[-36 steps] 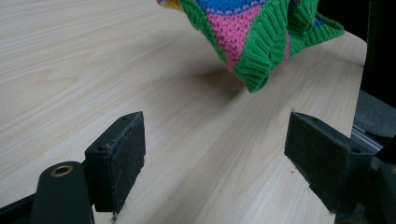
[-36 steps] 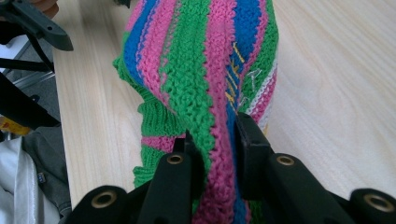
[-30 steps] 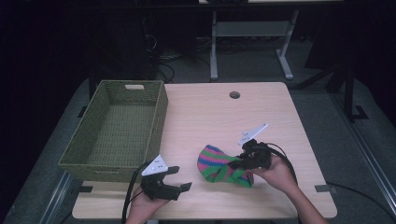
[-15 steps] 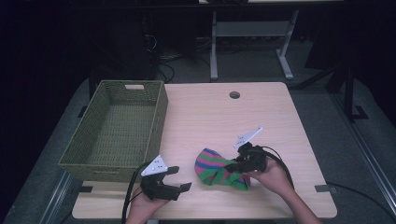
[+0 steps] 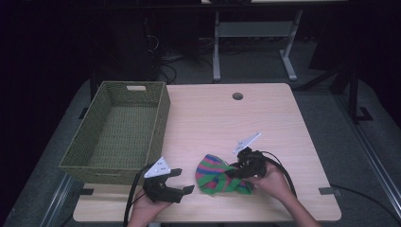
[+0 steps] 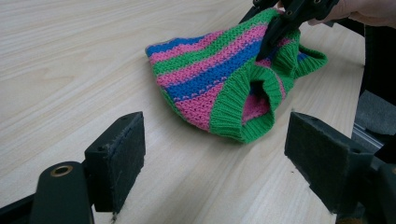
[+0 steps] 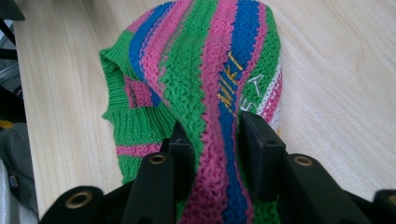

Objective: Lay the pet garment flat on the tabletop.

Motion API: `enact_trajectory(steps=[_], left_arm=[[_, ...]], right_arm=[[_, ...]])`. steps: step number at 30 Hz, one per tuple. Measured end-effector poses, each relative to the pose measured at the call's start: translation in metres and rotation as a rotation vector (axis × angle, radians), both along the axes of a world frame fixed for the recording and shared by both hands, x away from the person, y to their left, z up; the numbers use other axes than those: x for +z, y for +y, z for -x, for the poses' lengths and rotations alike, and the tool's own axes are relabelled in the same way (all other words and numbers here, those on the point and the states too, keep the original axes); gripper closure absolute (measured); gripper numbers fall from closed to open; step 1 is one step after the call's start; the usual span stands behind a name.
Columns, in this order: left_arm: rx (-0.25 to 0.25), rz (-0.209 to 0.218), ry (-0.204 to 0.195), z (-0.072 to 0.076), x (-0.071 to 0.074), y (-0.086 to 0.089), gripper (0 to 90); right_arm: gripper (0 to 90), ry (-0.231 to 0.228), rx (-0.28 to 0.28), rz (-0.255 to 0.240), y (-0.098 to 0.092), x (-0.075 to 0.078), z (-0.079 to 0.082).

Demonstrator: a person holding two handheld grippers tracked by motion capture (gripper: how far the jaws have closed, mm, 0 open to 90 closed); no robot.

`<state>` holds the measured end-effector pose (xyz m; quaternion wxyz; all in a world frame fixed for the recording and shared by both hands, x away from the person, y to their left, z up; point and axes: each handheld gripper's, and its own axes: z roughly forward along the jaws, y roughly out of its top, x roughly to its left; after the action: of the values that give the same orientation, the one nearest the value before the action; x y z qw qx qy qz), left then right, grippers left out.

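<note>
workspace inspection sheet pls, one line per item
surface: light wood table with a round hole near its far edge
job's things: striped knit garment on the near part of the table; green woven basket at the left
clutter: nothing seen
grippers: left gripper open, apart from the garment; right gripper has a fold of the garment between its jaws, which have just been opening
cables: one black cable trails from each gripper
surroundings: dark room, table legs and floor cables behind
</note>
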<state>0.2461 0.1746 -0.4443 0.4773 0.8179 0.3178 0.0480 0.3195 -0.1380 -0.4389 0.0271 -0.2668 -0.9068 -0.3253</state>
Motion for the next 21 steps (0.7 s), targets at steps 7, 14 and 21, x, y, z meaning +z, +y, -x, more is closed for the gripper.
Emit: enact_trajectory(steps=[7,14,21], left_arm=[[0.005,0.003,-0.003,0.0,0.001,0.001,20.1],[0.001,-0.002,-0.003,0.001,0.001,0.001,20.1],[0.001,-0.001,0.0,0.0,0.0,0.001,20.1]], right_arm=[[58.6,-0.005,-0.01,0.003,0.0,-0.001,0.001],[48.7,-0.015,-0.018,-0.005,-0.004,0.001,0.001],[43.4,-0.007,-0.022,-0.05,-0.01,0.008,0.003]])
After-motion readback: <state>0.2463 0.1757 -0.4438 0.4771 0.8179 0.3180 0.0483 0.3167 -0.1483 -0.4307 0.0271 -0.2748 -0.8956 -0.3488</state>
